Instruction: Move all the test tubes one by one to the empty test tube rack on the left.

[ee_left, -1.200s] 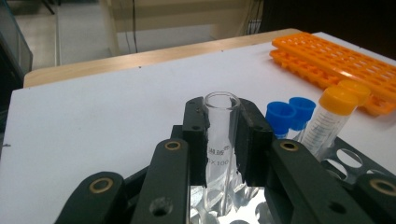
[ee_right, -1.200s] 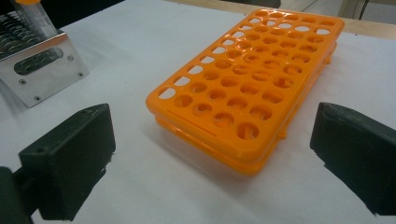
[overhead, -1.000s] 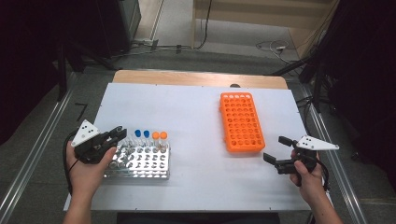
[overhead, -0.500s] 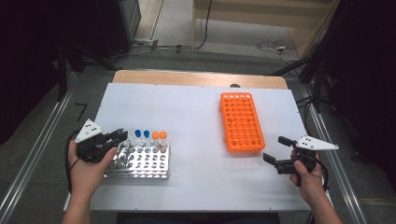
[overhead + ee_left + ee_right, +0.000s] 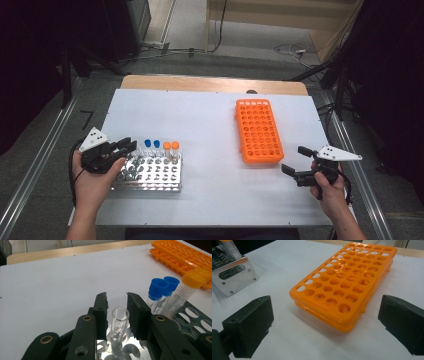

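Note:
My left gripper hovers at the far left corner of a metal tube rack. Its jaws have just been opening and now straddle a clear uncapped tube that stands in a rack hole, with a sliver of space at the left pad. Two blue-capped tubes and two orange-capped tubes stand along the rack's far row. My right gripper is held wide open near the front right of the table, with nothing between its pads, facing an orange tube rack.
The white tabletop lies bare between the two racks. A wooden strip runs along the far edge. A metal rail borders the table's right side. The orange rack's holes hold nothing.

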